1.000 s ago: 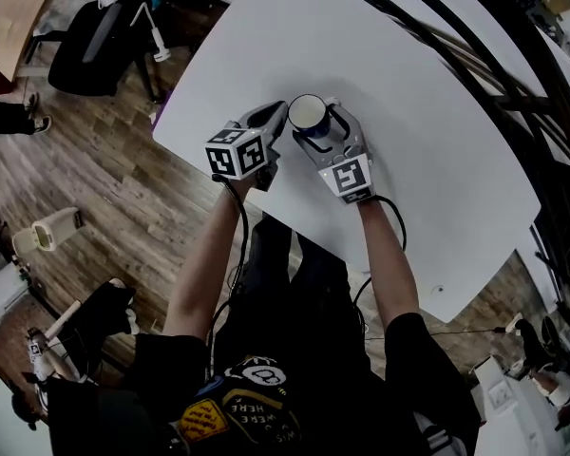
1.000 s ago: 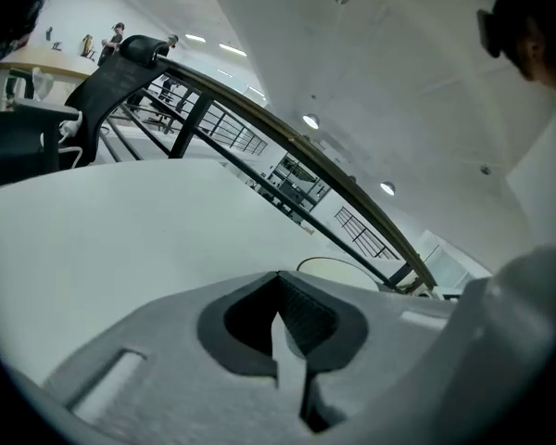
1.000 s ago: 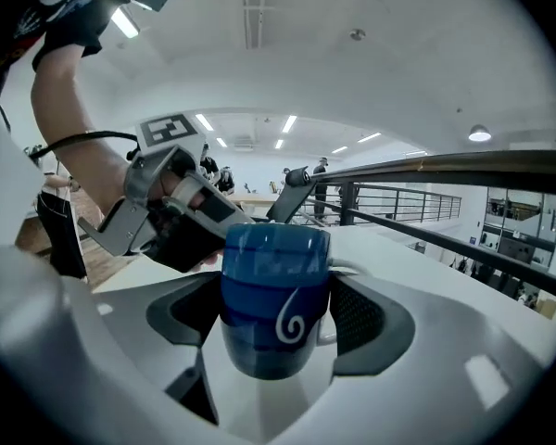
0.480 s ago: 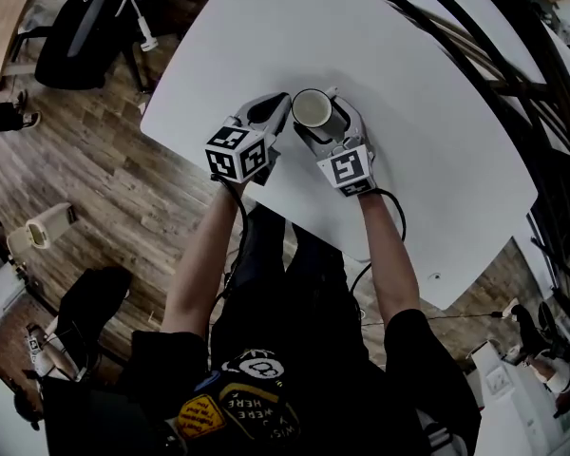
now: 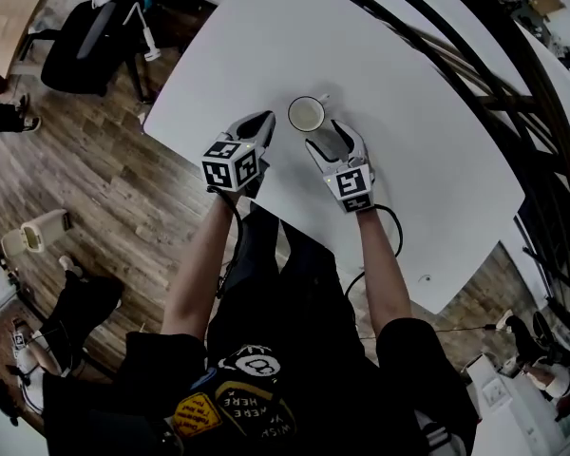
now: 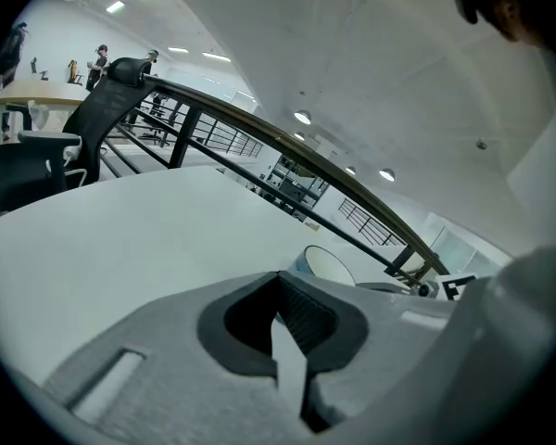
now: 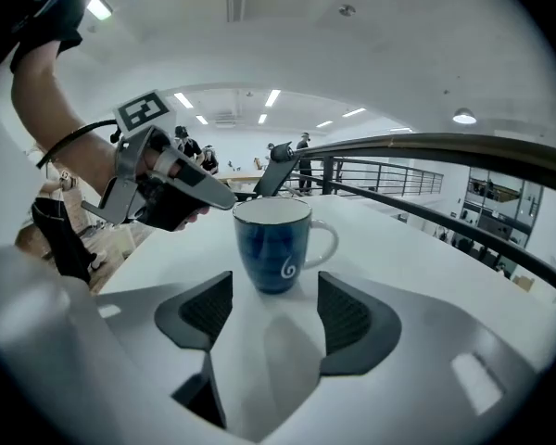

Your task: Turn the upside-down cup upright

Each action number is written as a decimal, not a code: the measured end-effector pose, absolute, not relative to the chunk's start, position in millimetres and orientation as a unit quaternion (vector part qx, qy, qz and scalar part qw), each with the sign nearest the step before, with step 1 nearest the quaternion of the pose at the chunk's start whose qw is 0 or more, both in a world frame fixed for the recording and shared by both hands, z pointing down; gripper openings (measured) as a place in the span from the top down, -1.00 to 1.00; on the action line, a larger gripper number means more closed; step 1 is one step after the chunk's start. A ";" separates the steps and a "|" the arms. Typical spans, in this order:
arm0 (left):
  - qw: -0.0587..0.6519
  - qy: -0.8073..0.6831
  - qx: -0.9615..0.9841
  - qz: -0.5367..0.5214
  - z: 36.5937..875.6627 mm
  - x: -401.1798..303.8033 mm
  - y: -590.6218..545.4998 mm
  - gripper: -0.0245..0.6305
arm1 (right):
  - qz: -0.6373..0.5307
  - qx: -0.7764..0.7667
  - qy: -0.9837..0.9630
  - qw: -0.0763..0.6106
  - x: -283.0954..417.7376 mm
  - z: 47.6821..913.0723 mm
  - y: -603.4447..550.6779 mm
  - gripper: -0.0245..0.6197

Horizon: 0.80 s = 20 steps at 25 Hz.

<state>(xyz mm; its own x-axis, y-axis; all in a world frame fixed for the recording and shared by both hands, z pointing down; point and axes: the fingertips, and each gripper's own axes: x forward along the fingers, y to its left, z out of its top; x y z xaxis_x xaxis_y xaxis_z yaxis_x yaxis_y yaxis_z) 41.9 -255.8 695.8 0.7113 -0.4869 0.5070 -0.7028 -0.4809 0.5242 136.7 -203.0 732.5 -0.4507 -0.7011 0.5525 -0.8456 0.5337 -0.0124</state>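
Observation:
A dark blue cup with a white inside stands upright on the white table, mouth up and handle pointing away to the right. In the right gripper view the cup stands just beyond my right gripper. That gripper's jaws are closing with nothing between them and do not touch the cup. In the head view the right gripper sits just on the near side of the cup. My left gripper is shut and empty to the cup's left. The cup's rim peeks over the left gripper.
The table's near-left edge runs right under both grippers, with wooden floor below. A black office chair stands at the far left. A dark curved railing runs beyond the table on the right.
My right gripper has drawn back toward me, away from the cup, which stays standing on the table. The left gripper has shifted a little left, away from the cup.

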 end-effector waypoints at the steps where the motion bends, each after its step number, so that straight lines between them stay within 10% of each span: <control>1: 0.371 -0.355 0.845 0.146 692.7 37.6 -248.3 0.91 | 0.155 0.475 -0.832 0.240 143.5 723.7 -195.0 0.07; 4: 0.369 -0.366 0.843 0.141 678.6 27.3 -219.5 0.91 | 0.171 0.513 -0.818 0.196 160.5 689.2 -172.6 0.91; 20: 0.257 -0.372 0.883 0.127 560.1 6.1 -60.9 0.91 | 0.176 0.537 -0.816 0.122 118.2 577.6 -43.5 0.92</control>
